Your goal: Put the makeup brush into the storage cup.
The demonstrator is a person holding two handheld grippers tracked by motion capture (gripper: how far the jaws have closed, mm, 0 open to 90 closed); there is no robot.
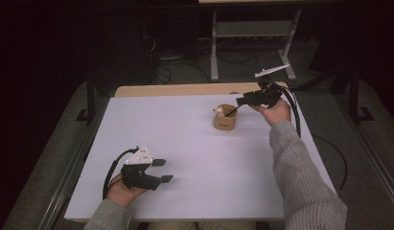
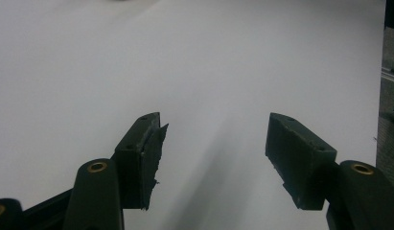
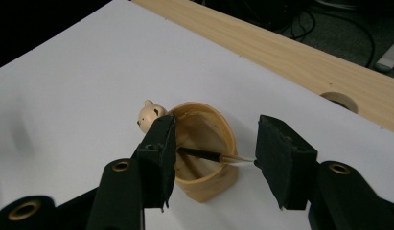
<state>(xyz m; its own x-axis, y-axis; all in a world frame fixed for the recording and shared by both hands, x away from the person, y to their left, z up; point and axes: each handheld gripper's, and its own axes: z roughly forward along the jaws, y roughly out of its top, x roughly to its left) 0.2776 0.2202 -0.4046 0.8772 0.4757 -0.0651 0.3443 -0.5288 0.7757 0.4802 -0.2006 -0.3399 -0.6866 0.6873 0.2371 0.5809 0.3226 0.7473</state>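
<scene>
Left gripper point(image 1: 161, 170) held low with jaws spread; right gripper point(image 1: 239, 102) extended forward, jaws likewise parted.

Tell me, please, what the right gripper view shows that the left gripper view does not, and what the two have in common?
Right gripper view alone: a tan round cup with a small cream bear figure at its rim, a thin black-handled brush lying between the jaws of the right hand-held gripper, and the pale wooden table edge.

Left gripper view alone: the left hand-held gripper, jaws wide apart with nothing between them.

Both: the white table sheet and a pair of black jaws rising from below.
</scene>
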